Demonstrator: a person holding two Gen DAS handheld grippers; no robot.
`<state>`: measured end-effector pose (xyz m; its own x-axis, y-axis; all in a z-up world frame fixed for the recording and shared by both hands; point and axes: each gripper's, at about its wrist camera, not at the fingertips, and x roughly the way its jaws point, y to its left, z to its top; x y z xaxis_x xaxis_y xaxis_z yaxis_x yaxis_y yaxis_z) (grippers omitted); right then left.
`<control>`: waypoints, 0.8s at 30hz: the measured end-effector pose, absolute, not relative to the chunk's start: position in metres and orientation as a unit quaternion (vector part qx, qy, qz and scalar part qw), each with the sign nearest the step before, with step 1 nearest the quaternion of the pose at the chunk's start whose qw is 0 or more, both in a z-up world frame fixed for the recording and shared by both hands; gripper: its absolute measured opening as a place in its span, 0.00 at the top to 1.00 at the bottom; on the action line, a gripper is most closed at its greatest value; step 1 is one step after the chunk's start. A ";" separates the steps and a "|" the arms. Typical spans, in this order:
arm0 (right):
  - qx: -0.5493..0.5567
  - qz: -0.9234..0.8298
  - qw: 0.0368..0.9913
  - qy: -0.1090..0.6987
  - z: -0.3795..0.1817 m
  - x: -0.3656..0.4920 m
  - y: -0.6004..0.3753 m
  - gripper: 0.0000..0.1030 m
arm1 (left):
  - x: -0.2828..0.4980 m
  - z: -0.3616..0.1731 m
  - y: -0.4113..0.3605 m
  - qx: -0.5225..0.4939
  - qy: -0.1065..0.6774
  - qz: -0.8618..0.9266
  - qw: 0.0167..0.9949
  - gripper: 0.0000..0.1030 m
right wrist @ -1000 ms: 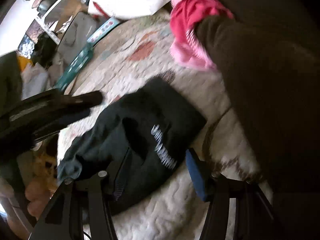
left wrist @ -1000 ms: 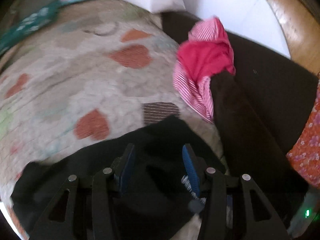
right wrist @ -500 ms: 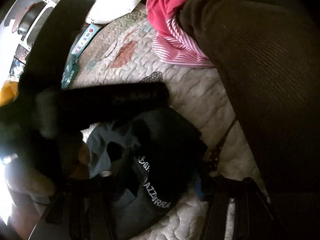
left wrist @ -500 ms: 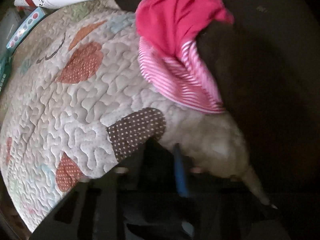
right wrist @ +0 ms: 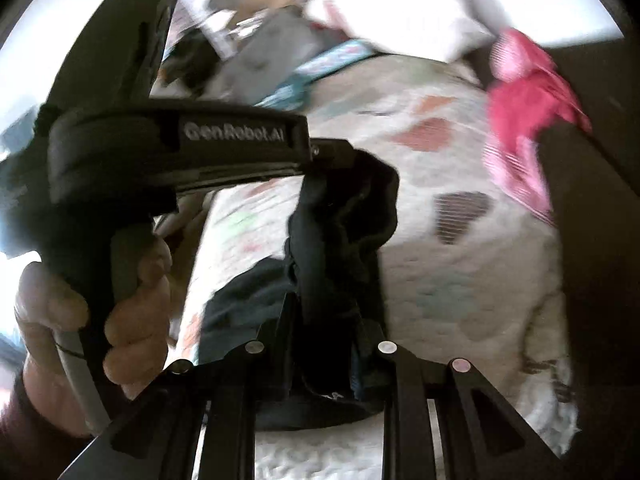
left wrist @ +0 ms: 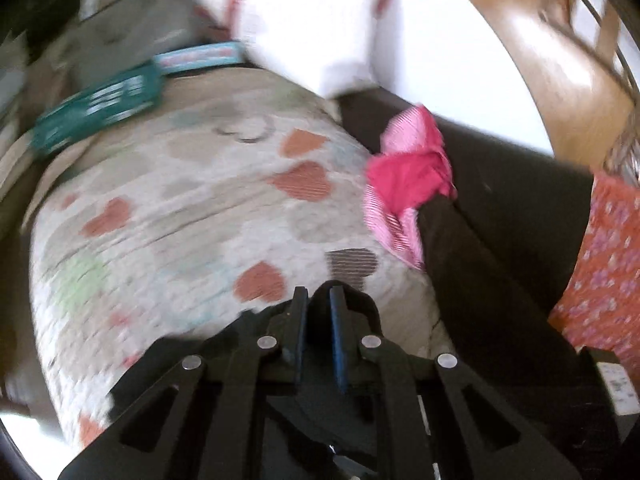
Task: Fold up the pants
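The left tool [left wrist: 318, 312] was closed on a bunched fold of the black fabric pants [left wrist: 344, 300], its blue-padded fingers [left wrist: 337, 332] nearly together with dark cloth pinched between them, above the cream quilted bedspread with orange heart patches [left wrist: 200, 208]. From the right wrist view, the right tool [right wrist: 320, 340] was likewise clamped on the black pants [right wrist: 340, 240], which rose in a crumpled column from its jaws up to the left tool [right wrist: 320, 160], so the garment hung gathered between the two, lifted off the quilt [right wrist: 460, 280] with a lower part of it trailing beneath. The person's left hand [right wrist: 80, 312] gripped the handle of the left device, whose body carried a pale printed label. A crumpled pink and red striped garment [left wrist: 408, 184] lay at the far right edge of the quilt, draped against a dark brown upholstered edge [left wrist: 480, 280]. An orange floral cloth [left wrist: 608, 260] showed at the right border. Beyond the quilt sat a teal printed box [left wrist: 100, 112] and a white pillow-like bundle [left wrist: 320, 28], both blurred.
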<state>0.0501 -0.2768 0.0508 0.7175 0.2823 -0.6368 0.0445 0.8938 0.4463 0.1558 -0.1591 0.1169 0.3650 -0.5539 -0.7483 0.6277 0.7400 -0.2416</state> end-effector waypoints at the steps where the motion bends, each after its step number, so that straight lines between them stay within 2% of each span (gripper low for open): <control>1: 0.204 0.081 0.902 0.373 0.054 0.050 -0.263 0.78 | 0.157 0.118 -0.137 0.023 0.436 -0.346 0.830 0.91; 4: 0.150 0.116 0.906 0.377 0.063 0.054 -0.227 0.78 | 0.162 0.116 -0.089 -0.023 0.441 -0.318 0.839 0.92; 9: 0.126 0.152 0.894 0.402 0.059 0.064 -0.197 0.78 | 0.167 0.087 -0.023 -0.103 0.462 -0.284 0.834 0.93; 19: 0.035 0.191 0.866 0.461 -0.004 0.084 -0.129 0.77 | 0.179 -0.006 0.056 -0.186 0.511 -0.196 0.816 0.94; 22: 0.001 0.196 0.865 0.461 -0.016 0.082 -0.113 0.67 | 0.181 -0.023 0.068 -0.204 0.520 -0.181 0.809 0.94; 23: -0.005 0.198 0.866 0.459 -0.018 0.081 -0.111 0.58 | 0.181 -0.026 0.072 -0.211 0.520 -0.175 0.809 0.94; 24: -0.011 0.203 0.866 0.456 -0.019 0.077 -0.107 0.45 | 0.181 -0.029 0.076 -0.219 0.519 -0.170 0.809 0.94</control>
